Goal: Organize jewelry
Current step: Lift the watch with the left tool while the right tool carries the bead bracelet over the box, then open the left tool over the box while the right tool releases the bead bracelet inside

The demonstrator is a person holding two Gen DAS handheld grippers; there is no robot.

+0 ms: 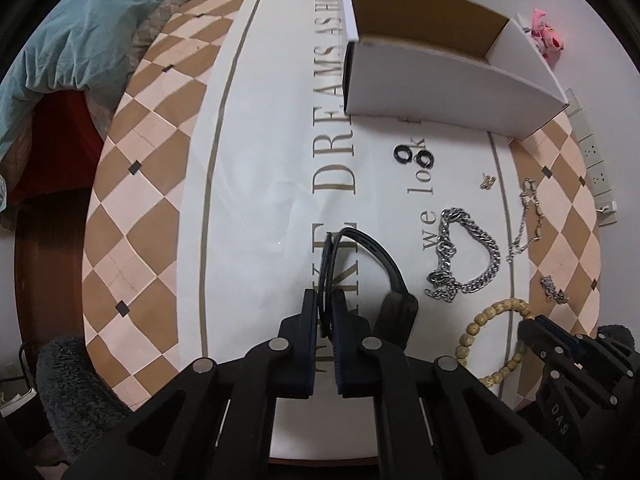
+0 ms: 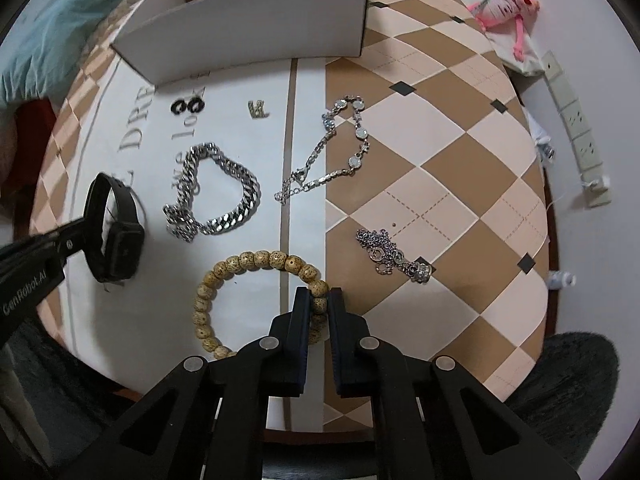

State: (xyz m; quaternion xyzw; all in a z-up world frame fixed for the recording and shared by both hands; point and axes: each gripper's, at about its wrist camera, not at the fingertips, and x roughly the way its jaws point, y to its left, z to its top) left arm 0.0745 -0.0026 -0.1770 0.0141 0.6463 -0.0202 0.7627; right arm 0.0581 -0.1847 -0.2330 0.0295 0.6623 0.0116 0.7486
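Note:
My left gripper [image 1: 325, 304] is shut on the strap of a black smartwatch [image 1: 394, 304]; it also shows in the right wrist view [image 2: 116, 240], at the left. My right gripper [image 2: 319, 300] is shut on a tan wooden bead bracelet [image 2: 256, 260] lying on the cloth; the bracelet also shows in the left wrist view [image 1: 476, 324]. A chunky silver chain bracelet [image 2: 224, 192], a gemstone bracelet [image 2: 352, 136], a small silver chain [image 2: 388, 252], two black rings [image 2: 188, 106] and a small gold piece [image 2: 256, 109] lie on the table. An open white box [image 2: 256, 28] stands behind them.
The round table has a checkered cloth [image 2: 440, 184] with a white printed centre. A pink toy [image 2: 508, 4] and a power strip [image 2: 576, 128] lie at the far right. A blue blanket [image 1: 80, 24] is at the far left. A grey furry seat [image 2: 568, 368] is near the table's edge.

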